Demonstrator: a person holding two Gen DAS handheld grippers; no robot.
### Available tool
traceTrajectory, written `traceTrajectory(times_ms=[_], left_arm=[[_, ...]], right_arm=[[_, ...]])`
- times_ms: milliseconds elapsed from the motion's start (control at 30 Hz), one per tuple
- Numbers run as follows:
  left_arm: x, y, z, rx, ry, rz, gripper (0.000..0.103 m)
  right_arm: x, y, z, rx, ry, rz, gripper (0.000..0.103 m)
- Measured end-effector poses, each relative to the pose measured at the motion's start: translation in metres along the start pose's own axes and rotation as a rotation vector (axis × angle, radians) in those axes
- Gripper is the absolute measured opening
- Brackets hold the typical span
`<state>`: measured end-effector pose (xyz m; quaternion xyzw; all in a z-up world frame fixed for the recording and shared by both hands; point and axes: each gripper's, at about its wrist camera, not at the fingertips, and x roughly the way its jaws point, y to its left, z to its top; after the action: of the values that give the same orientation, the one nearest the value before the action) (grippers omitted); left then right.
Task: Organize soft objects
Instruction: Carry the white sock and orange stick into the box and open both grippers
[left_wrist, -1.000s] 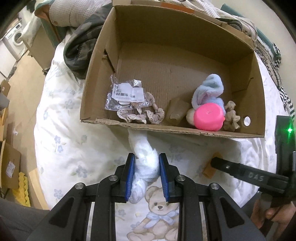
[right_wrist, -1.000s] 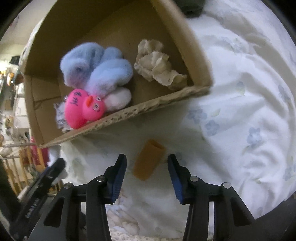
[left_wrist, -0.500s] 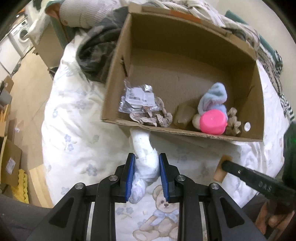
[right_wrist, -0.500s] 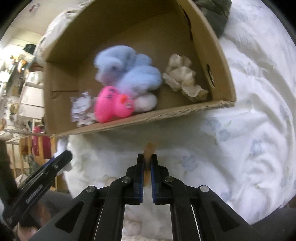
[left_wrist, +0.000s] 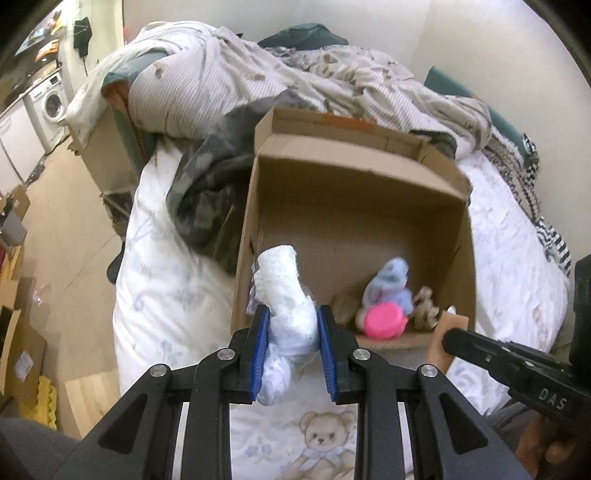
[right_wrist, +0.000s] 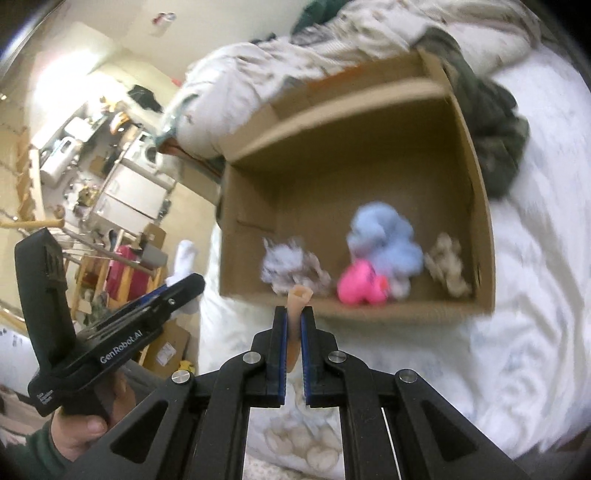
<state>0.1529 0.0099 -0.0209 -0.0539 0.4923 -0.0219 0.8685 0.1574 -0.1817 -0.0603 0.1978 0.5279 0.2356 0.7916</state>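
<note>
My left gripper (left_wrist: 290, 325) is shut on a white rolled sock (left_wrist: 284, 291) and holds it lifted in front of the cardboard box's (left_wrist: 354, 177) left front corner. My right gripper (right_wrist: 293, 317) is shut on a small tan foam piece (right_wrist: 297, 299), squeezed flat, held just before the box's (right_wrist: 476, 177) front wall. In the box lie a blue plush toy (left_wrist: 389, 284), a pink toy (left_wrist: 382, 323), a beige scrunchie (left_wrist: 424, 304) and a brown lump (left_wrist: 345, 306). The right wrist view shows the blue plush (right_wrist: 384, 236), the pink toy (right_wrist: 360, 284) and a crinkled packet (right_wrist: 291, 266).
The box sits on a white floral duvet (left_wrist: 166, 295) with a teddy-bear print (left_wrist: 321, 443). Dark clothing (left_wrist: 210, 199) lies left of the box, and piled bedding (left_wrist: 258, 74) behind it. The floor with cardboard boxes (left_wrist: 18, 354) lies left of the bed.
Both grippers have risen from the duvet with their objects and tilted up toward the box. The right gripper closed on the tan piece a second ago.
</note>
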Motion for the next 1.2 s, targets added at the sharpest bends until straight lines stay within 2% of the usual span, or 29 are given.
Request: traceTrajectory(times_ms=[167,300,567,767,967,1200], left_arm=[[0.005,-0.001,0.024,0.043,-0.033,0.017,0.024],[0.025,-0.002,0.03,0.052,-0.018,0.006,0.024],[0.057,-0.005,0.021,0.064,-0.015,-0.062,0.024],[0.068,-0.011,0.016,0.077,-0.005,-0.019,0.024],[0.07,-0.01,0.013,0.073,-0.018,-0.012,0.024],[0.074,-0.008,0.013,0.047,0.003,-0.023,0.025]], right_arm=[[-0.001,0.003,0.03,-0.054,-0.066,-0.013,0.008],[0.006,-0.008,0.04,-0.028,-0.095,-0.002,0.009],[0.026,-0.029,0.033,-0.013,-0.044,-0.056,0.009],[0.041,-0.03,0.027,-0.027,-0.004,-0.076,0.009],[0.048,-0.025,0.023,-0.048,0.027,-0.097,0.009],[0.051,-0.027,0.021,-0.04,0.043,-0.101,0.009]])
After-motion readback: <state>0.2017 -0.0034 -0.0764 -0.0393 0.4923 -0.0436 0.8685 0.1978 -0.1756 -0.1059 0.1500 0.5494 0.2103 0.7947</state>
